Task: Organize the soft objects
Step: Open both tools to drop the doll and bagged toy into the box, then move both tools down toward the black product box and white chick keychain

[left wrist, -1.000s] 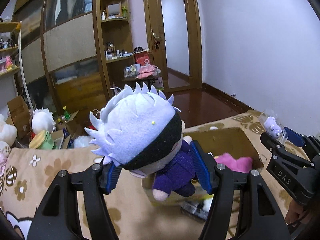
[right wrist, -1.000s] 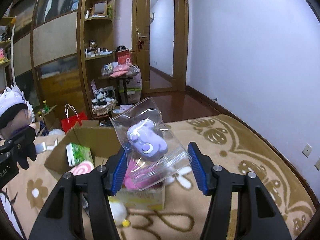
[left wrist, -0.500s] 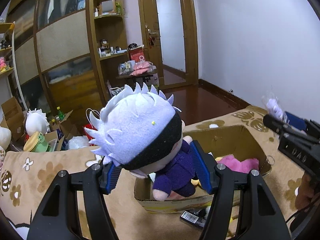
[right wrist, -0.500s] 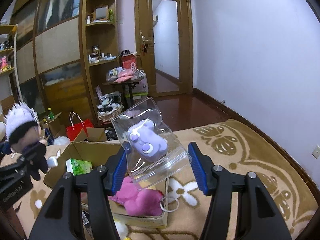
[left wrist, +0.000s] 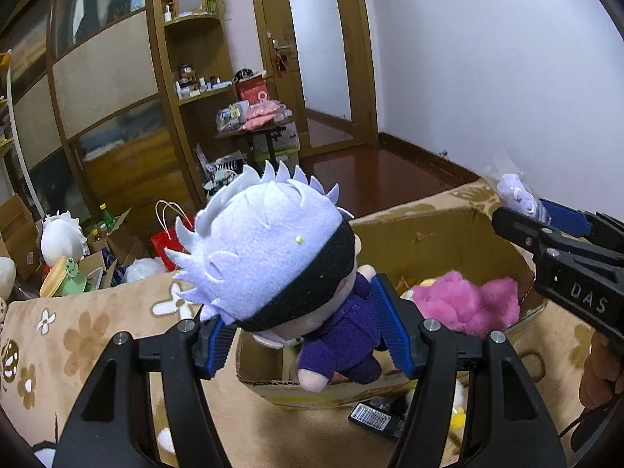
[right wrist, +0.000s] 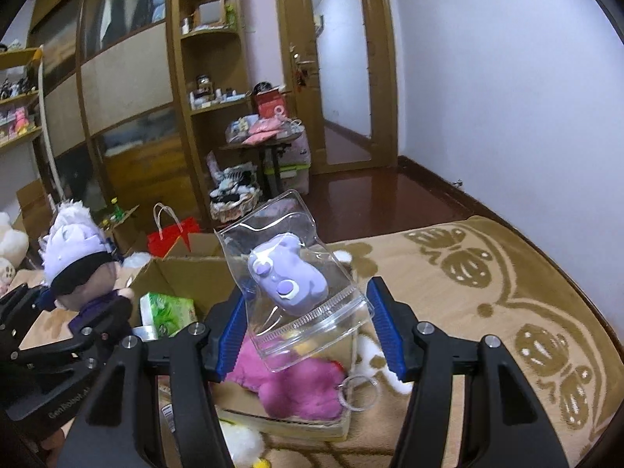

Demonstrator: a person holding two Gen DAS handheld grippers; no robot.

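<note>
Left gripper is clamping a felt-haired plush doll between its ribbed blue pads: spiky pale lilac hair, black band across the face, fuzzy purple outfit, head tilted left. The doll is hanging just above the near left corner of an open cardboard box. Right gripper is pinching a clear glossy zip bag at its lower end; inside the bag is sitting a smooth rounded lilac toy. The bag is hovering above the box's right half.

In the box are lying a shaggy pink plush with a metal keyring and a green-white packet on the left. The box is resting on a tan flower-patterned blanket. A black barcoded item is lying just near of the box. Far left: more plush toys, small cartons, a red paper bag. Wooden shelving and a door are standing far behind.
</note>
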